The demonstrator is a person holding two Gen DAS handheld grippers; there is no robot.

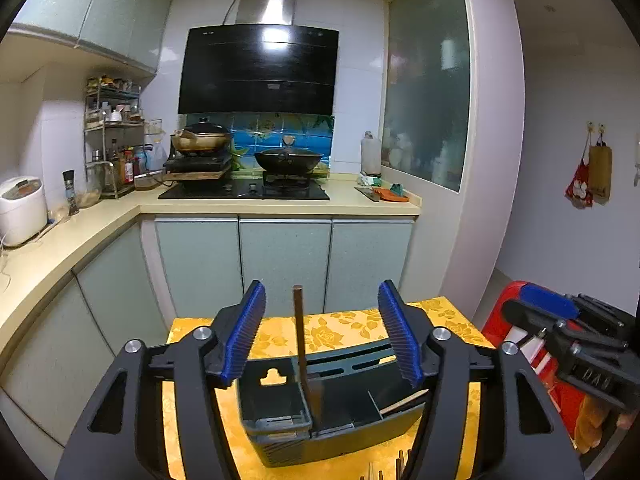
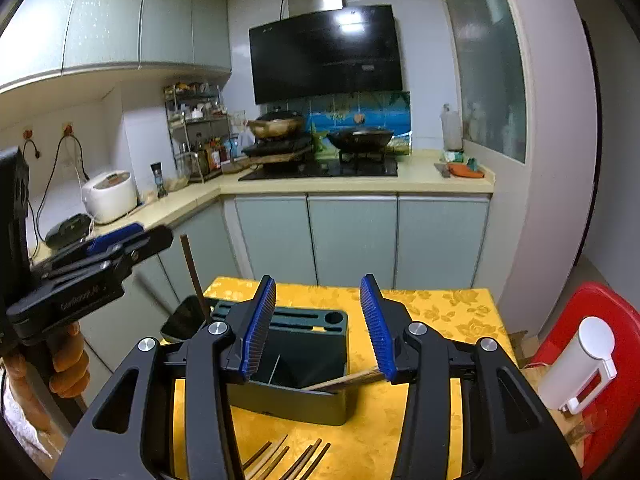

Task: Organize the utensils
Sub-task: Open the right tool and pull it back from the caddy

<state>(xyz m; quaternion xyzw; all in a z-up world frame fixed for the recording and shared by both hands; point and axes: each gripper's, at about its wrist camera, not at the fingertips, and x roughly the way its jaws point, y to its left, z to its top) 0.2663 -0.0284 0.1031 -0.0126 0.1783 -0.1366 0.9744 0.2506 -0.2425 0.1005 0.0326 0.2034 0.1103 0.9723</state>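
The left claw (image 1: pixel 322 332) is spread wide and holds nothing; a dark chopstick (image 1: pixel 300 344) stands upright between its fingers inside the utensil holder (image 1: pixel 336 420). The right claw (image 2: pixel 318 328) is also spread, empty, above the holder on the yellow tabletop (image 2: pixel 440 312), with loose chopsticks (image 2: pixel 288 460) lying nearer.

Your stock: bench (image 2: pixel 440 312) cloth, yellow with gold roses; holder (image 2: pixel 304 360), dark green-grey; chopsticks (image 2: pixel 280 460), brown; fingers (image 2: pixel 260 328), blue ribbed pads on black; chair (image 2: pixel 600 320), red.

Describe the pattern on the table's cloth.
Yellow tablecloth with a golden rose print; the right wrist view shows it best.
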